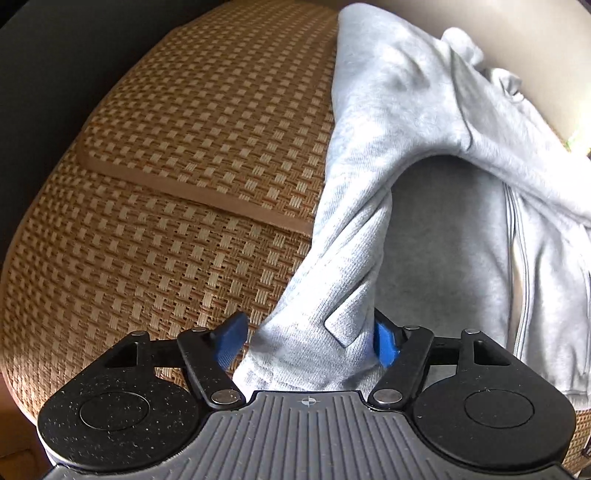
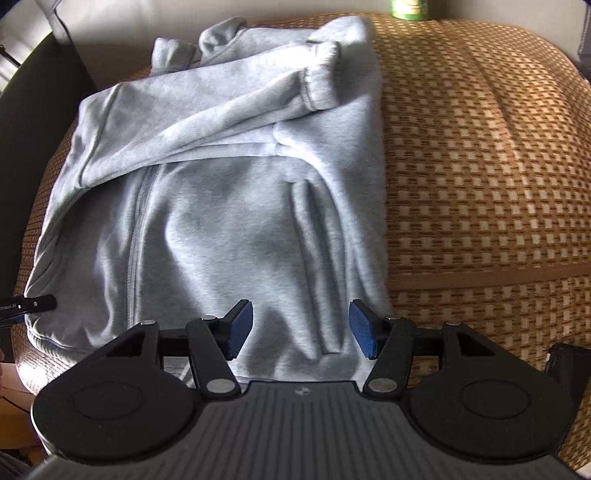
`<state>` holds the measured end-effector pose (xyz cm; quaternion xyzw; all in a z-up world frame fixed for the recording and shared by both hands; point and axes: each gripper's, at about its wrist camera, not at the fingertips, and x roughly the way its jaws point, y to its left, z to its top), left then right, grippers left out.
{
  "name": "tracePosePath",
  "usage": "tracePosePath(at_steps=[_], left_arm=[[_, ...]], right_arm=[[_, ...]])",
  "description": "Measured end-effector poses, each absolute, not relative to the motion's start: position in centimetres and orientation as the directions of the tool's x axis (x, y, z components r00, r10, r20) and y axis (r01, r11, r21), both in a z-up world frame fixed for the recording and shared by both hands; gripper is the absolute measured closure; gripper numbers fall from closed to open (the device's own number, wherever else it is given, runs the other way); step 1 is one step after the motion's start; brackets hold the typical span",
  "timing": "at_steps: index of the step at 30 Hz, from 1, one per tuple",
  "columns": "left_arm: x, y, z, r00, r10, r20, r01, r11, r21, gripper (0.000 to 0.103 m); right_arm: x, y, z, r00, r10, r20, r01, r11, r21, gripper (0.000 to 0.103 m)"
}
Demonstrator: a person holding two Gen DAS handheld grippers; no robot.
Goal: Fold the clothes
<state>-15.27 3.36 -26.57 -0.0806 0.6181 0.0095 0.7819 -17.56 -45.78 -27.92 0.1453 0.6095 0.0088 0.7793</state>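
A light grey zip hoodie lies on a woven straw mat, one sleeve folded across its chest with the cuff at the upper right. In the left wrist view my left gripper is shut on a bunched side edge of the hoodie. That edge is lifted off the mat, with shadow beneath it. My right gripper stands open just above the bottom hem, right of the zipper. Its blue pads are apart and do not press the cloth.
The checked mat covers a cushioned surface with a tan seam strip across it. A green container stands at the far edge. A black tool part pokes in by the hoodie's left corner. A pale wall rises behind.
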Motion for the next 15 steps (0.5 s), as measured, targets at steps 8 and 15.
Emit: tracePosePath(at_steps=[8, 15], left_arm=[[-15.2, 3.5, -26.1, 0.261, -0.081, -0.962, -0.157, 0.980, -0.125, 0.023], [-15.7, 3.0, -26.7, 0.246, -0.014, -0.969, -0.209, 0.976, -0.067, 0.018]], right_arm=[[-20.3, -48.5, -28.4, 0.224, 0.162, -0.961, 0.219, 0.953, 0.211, 0.040], [-20.8, -50.3, -30.8, 0.164, 0.212, -0.963, 0.207, 0.948, 0.244, 0.040]])
